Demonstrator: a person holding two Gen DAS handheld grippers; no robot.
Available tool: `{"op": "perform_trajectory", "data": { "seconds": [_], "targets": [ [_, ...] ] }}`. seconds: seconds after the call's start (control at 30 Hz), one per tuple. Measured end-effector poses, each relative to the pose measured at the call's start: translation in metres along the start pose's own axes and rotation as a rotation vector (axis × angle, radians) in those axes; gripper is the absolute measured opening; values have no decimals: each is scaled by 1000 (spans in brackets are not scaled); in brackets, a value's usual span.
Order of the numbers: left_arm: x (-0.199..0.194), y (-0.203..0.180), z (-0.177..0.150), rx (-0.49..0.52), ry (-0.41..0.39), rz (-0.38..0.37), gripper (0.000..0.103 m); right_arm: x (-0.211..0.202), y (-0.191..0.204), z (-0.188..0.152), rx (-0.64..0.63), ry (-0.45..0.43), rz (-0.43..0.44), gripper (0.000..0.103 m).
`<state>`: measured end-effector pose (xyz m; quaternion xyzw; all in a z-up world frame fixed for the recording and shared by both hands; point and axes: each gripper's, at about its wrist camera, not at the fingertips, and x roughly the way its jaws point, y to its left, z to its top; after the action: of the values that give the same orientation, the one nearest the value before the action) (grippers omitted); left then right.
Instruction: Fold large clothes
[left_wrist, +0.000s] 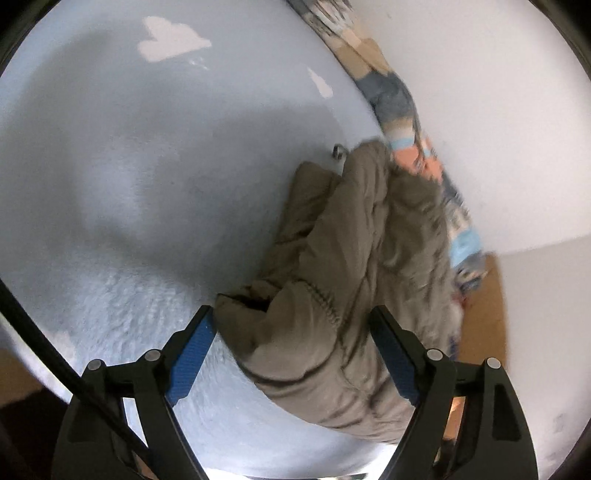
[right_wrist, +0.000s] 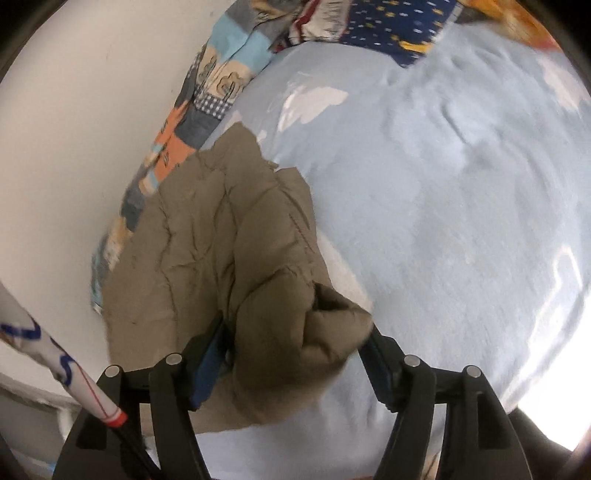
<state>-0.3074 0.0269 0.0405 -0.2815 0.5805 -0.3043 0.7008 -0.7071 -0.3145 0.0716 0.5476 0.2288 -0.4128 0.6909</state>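
Note:
A padded khaki jacket (left_wrist: 354, 251) lies bunched on a light blue bedsheet (left_wrist: 147, 184), close to the white wall. My left gripper (left_wrist: 295, 325) is open, its blue-padded fingers (left_wrist: 192, 354) spread on either side of the jacket's near end. In the right wrist view the same jacket (right_wrist: 221, 243) runs from the wall side down between my right gripper's (right_wrist: 295, 332) fingers (right_wrist: 207, 365). The jaws stand wide, with a thick fold of the jacket between them. The fabric hides the right fingertip.
A patchwork quilt (right_wrist: 207, 96) is wedged along the white wall (right_wrist: 74, 147). A dark blue patterned cloth (right_wrist: 388, 33) lies at the bed's far end. The sheet (right_wrist: 443, 203) has white cloud prints. A brown bed-frame edge (left_wrist: 487, 306) shows by the wall. A white patterned pole (right_wrist: 55, 354) crosses the lower left.

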Motion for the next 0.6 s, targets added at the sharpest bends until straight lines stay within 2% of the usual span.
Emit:
{"op": "perform_trajectory", "data": {
  "seconds": [0.07,0.13,0.2,0.27,0.37,0.47,0.6],
  "targets": [
    [-17,2,3,-34,-46,-19,84,-11,-7,-3,43,-15,17,74],
    [-36,-5,3,-6,-141,28,84,-27,-8,-5,50,-78,-19,74],
    [-44,-22,1,66,-213,81,84,-42,2,-5,-18,-170,-80,74],
    [-41,-55,-12,208,-257,121,84,-50,22,-6,-119,-240,-112,74],
    [-18,-100,-36,431,-251,169,84,-41,61,-16,-312,-282,-131,74],
    [17,-144,-71,680,-249,233,84,-18,82,-25,-384,-223,-107,74],
    [55,-163,-87,808,-187,309,84,-1,91,-24,-416,-213,-163,74]
  ]
}}
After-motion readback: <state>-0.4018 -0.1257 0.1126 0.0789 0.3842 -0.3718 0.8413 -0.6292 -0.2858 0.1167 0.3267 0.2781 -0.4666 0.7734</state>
